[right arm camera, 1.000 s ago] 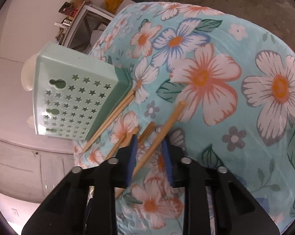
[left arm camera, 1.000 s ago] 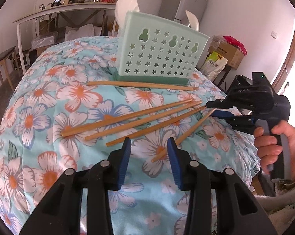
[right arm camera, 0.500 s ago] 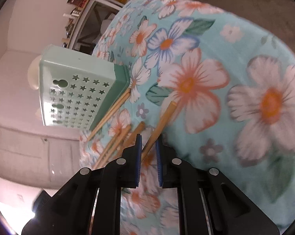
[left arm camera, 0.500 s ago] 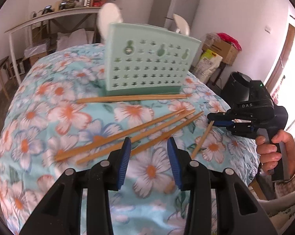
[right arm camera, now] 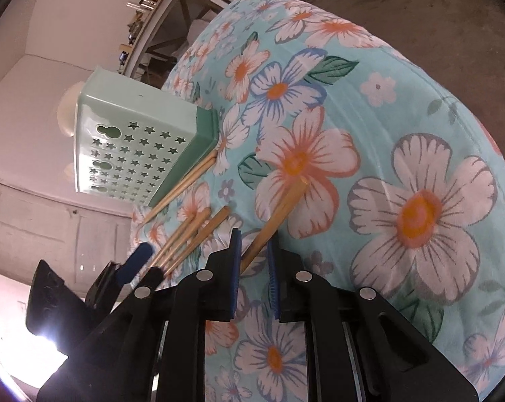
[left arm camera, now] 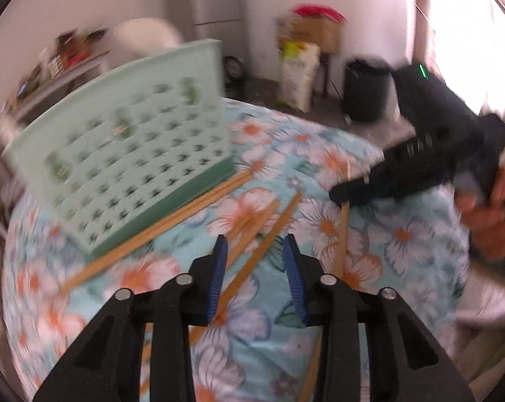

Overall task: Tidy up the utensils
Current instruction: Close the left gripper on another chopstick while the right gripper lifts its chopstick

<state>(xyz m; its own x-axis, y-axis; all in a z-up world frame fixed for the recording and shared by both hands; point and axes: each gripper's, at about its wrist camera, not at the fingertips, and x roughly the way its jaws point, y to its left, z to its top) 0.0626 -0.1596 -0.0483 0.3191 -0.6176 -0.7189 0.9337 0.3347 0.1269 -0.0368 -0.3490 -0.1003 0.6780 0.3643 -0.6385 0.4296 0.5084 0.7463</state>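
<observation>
Checking the left wrist view first, I see the left gripper (left arm camera: 255, 269) hanging over the floral tablecloth (left arm camera: 403, 234) with its jaws apart and gripping nothing; they have just been closing a little. A loose chopstick (left arm camera: 252, 261) runs diagonally up between the blue pads, its long axis pointing away to the right. The green utensil holder (left arm camera: 125, 164) stands beyond, to the left.

In the right wrist view, the right gripper (right arm camera: 255, 263) has its jaws nearly together on one chopstick (right arm camera: 275, 214), which projects forward and right. I judge this hand nearer to delivery. The holder (right arm camera: 131, 137) lies ahead, to the left, with more chopsticks (right arm camera: 188, 231) between.
</observation>
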